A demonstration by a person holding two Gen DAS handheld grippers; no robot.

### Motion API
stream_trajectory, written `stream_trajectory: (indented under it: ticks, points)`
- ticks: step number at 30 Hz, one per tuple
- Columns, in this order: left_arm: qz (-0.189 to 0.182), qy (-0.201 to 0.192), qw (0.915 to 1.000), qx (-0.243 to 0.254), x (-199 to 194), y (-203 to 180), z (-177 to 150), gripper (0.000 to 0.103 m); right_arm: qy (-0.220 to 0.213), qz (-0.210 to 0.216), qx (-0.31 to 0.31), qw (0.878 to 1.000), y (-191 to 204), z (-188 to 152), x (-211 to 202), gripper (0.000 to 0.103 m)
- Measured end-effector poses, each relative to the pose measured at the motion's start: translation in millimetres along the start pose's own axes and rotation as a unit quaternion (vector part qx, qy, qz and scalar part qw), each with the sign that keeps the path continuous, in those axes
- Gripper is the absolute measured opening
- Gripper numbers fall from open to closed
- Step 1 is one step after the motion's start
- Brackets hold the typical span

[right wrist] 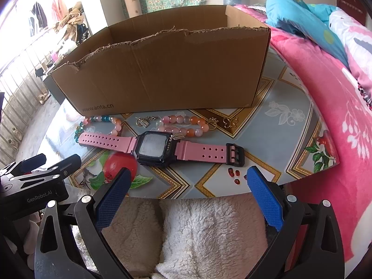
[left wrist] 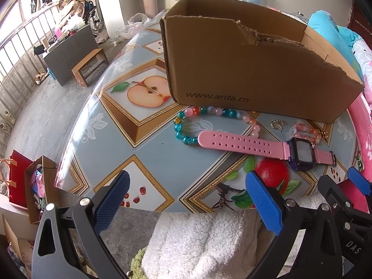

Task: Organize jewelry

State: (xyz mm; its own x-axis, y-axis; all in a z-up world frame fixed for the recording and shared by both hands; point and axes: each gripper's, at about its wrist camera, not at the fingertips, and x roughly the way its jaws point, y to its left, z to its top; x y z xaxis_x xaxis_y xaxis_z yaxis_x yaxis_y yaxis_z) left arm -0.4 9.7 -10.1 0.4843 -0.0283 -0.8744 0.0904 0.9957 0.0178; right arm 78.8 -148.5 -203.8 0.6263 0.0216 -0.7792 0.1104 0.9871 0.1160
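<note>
Both grippers, left gripper (left wrist: 187, 200) and right gripper (right wrist: 188, 197), are held wide open at the bottom of frame, nothing gripped. The pink watch (right wrist: 160, 148) is laid mid-frame on the tabletop (right wrist: 267, 130), beaded bracelets (right wrist: 183, 125) just behind it, cardboard box (right wrist: 162, 74) above.

table front (right wrist: 186, 186): free | behind watch (right wrist: 160, 147): box (right wrist: 162, 74) blocks

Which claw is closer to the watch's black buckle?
Right. The black buckle lies just ahead of the right claw, toward its right finger. The left claw sits further left, facing the watch strap's free end; both are open.
</note>
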Motion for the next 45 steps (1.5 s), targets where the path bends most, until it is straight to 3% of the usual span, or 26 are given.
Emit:
stream_trajectory:
  ticks: [8,15,21,26,31,40,45]
  points:
    - [-0.013,-0.014,0.9998,0.0,-1,2,1,0.098,-0.028,0.008,-0.002,1.0,-2,1,-8,0.095]
    - [-0.039,-0.075,0.9964,0.006,-8,12,3,0.098,-0.079,0.019,-0.052,0.995,8,3,-21,0.094]
    - [-0.078,-0.126,0.9887,0.021,-11,21,3,0.097,-0.114,0.035,-0.138,0.983,32,-1,-23,0.069]
    - [-0.085,-0.147,0.9838,0.056,-9,16,7,0.097,-0.076,0.055,-0.172,0.981,34,5,-2,0.045]
    - [-0.09,-0.156,0.9801,0.083,-6,5,13,0.097,-0.036,0.101,-0.134,0.985,18,13,12,0.045]
    - [-0.085,-0.141,0.9783,0.125,11,-23,20,0.097,-0.01,0.171,-0.146,0.974,20,16,16,0.045]
    - [-0.078,-0.128,0.9807,0.126,20,-26,20,0.097,-0.001,0.171,-0.145,0.975,18,20,27,0.045]
